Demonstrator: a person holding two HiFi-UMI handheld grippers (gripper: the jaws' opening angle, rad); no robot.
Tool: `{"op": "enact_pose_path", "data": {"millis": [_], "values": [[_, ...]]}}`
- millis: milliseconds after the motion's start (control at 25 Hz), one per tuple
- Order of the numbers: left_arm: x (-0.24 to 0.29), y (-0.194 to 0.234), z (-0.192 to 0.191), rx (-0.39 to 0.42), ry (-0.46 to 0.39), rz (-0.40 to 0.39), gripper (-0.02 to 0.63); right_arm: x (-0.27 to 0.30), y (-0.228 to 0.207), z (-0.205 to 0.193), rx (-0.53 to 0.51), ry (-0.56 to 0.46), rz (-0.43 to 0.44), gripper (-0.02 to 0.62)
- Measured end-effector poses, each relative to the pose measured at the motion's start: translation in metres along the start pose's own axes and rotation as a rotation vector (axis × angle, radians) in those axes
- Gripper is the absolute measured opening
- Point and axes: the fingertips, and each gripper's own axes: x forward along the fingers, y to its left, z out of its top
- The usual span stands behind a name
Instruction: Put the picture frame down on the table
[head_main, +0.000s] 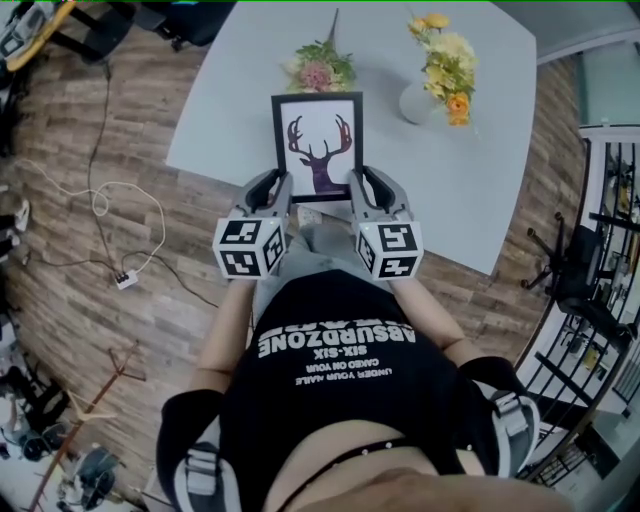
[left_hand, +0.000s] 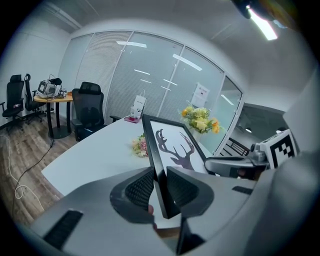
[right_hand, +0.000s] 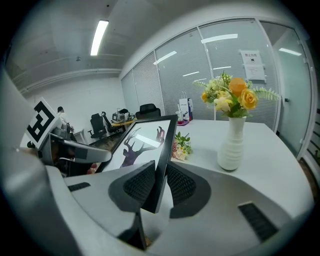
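Two claws share the load: the left claw (left_hand: 159, 186) is clamped on the left rail of the picture frame (head_main: 317, 145) and the right claw (right_hand: 158, 184) on its right rail, both near the bottom corners. The frame hangs tilted over the near part of the tabletop (head_main: 480, 190), short of the loose flowers (head_main: 320, 70). It looks light and rigid, but the glossy front (it mirrors a ceiling light) is probably fragile and slick, so the rails seem the safest hold.
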Motion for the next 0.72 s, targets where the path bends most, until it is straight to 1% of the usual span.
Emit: {"op": "enact_pose_path", "data": {"millis": [720], "values": [[0.029, 0.022, -0.008, -0.029, 0.058, 0.007, 0.091, 0.035, -0.008, -0.010, 0.010, 0.071, 0.004, 0.087]]}}
